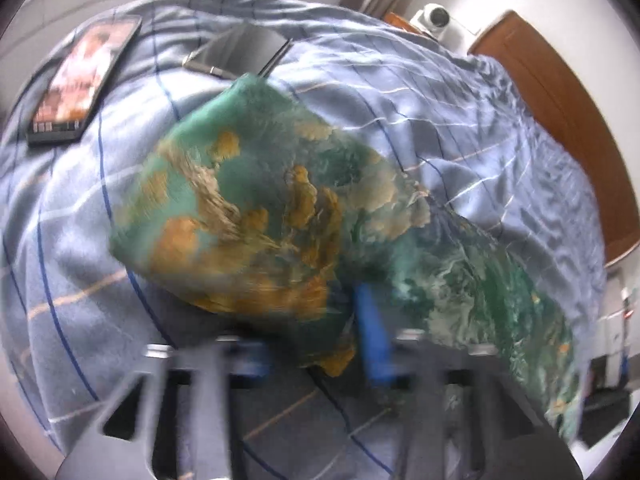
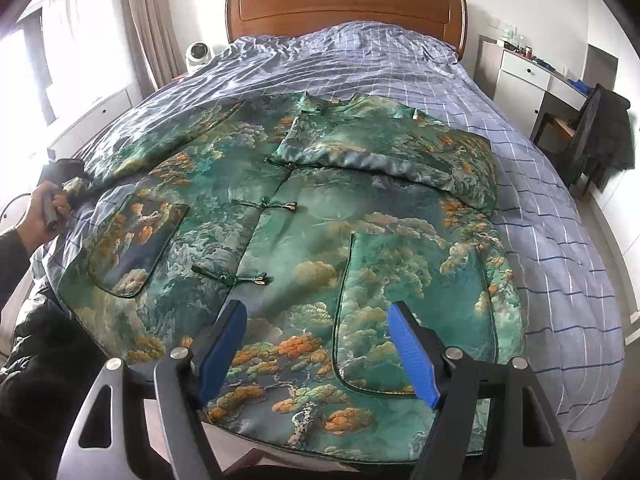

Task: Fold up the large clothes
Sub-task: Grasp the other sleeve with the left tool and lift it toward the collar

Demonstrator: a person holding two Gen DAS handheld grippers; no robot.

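Tablet (image 1: pixel 82 80) and black case (image 1: pixel 240 54) on checked duvet (image 2: pixel 400 68)

One jacket (image 2: pixel 304 216), two phones (image 1: pixel 80 80), one camera (image 2: pixel 197 53)

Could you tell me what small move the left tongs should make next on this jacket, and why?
Probably carry the sleeve across onto the jacket front. The left tongs look shut on its cuff, though that view is blurred, and the other sleeve already lies folded over the chest. The right tongs hover open above the hem.

Left-wrist view motion-blurred, right sharp; blown-out window (image 2: pixel 24 92) glare, fisheye-warped edges.
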